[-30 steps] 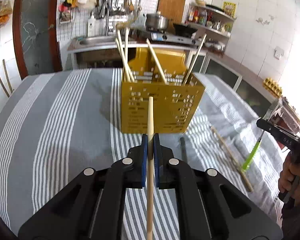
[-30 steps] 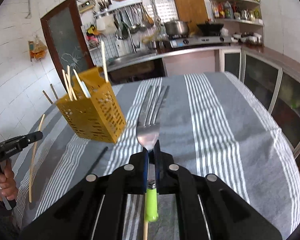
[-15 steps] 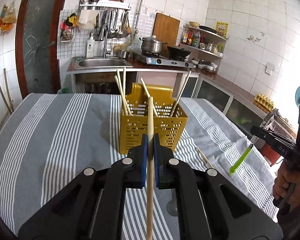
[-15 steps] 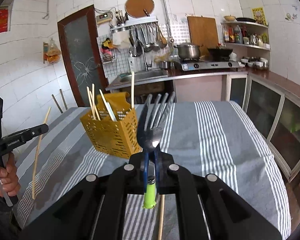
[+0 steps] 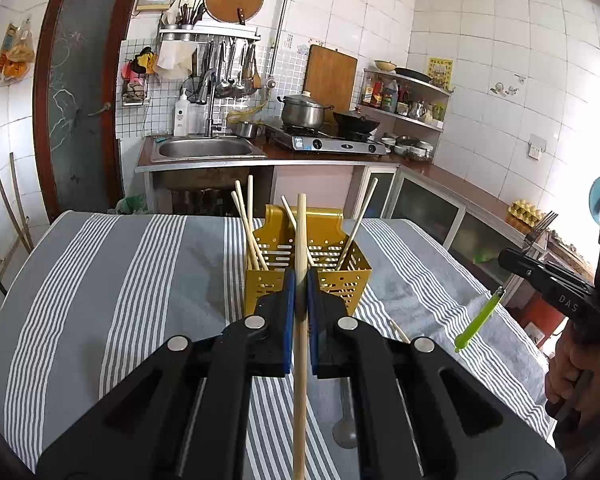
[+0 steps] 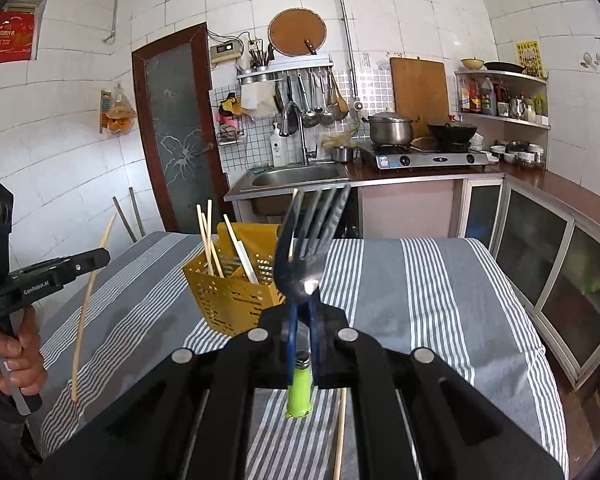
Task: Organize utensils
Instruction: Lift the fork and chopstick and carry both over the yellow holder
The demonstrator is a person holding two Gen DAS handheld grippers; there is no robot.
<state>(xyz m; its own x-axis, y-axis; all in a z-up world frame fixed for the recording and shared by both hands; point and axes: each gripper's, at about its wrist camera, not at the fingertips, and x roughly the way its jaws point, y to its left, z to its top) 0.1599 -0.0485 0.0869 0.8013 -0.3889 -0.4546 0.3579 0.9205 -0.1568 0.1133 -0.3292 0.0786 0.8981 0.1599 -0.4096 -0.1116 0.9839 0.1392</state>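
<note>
My left gripper (image 5: 301,280) is shut on a wooden chopstick (image 5: 300,240), held upright above the striped table. Just beyond it stands the yellow perforated utensil holder (image 5: 340,276) with several chopsticks leaning inside. My right gripper (image 6: 303,308) is shut on the neck of a metal fork (image 6: 306,256) with a green handle (image 6: 299,394), tines pointing up. The holder (image 6: 228,296) stands ahead and to its left. Each gripper shows in the other's view: the right one (image 5: 512,258) with its fork at the right edge, the left one (image 6: 100,256) with its chopstick (image 6: 88,304) at the left edge.
A loose chopstick (image 6: 340,436) and a spoon (image 5: 345,420) lie on the grey striped tablecloth (image 5: 140,280) below the grippers. A hand (image 6: 16,348) grips the left tool. Behind the table are a sink (image 5: 204,148), a stove with pots, and glass-fronted cabinets on the right.
Both grippers have risen and levelled out with their utensils still held; the holder now sits lower in both views and more of the kitchen wall shows.
</note>
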